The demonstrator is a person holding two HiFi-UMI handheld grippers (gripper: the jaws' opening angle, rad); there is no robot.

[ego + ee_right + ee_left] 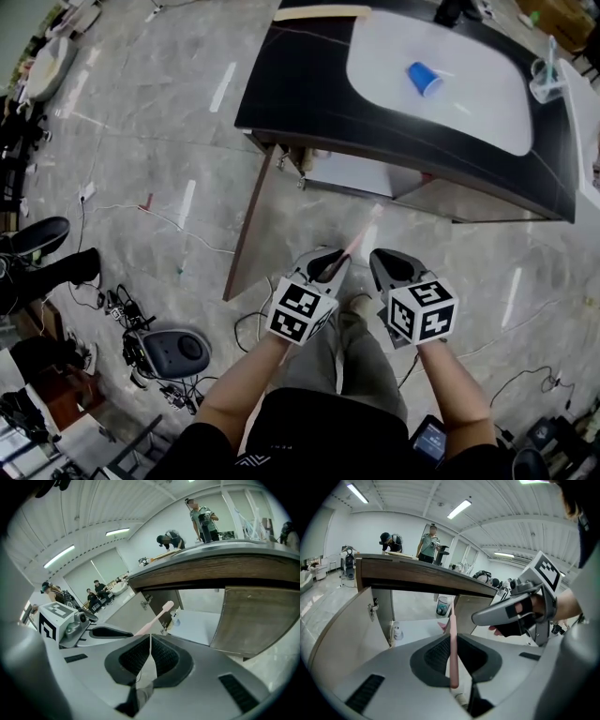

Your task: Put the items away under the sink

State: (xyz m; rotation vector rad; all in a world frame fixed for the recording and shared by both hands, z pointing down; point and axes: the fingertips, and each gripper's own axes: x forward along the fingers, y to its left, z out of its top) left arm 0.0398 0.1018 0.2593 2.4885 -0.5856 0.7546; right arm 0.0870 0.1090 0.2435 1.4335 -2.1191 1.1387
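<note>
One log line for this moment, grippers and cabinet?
left gripper: shut on toothbrush | right gripper: shut, empty | cabinet: open | toothbrush: not yet inside

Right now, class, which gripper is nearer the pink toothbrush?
Left: the left gripper clamps the pink toothbrush; the right gripper sits beside it, shut and empty.

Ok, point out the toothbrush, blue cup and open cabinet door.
pink toothbrush (453, 658), left gripper view, on its handle.
blue cup (425, 78), head view, on its side.
open cabinet door (342, 630), left gripper view, on its inner face.

A cup (425, 78) lies in the sink (469, 117); cabinet (356, 174) below; toothbrush (362, 238) before cabinet.
</note>
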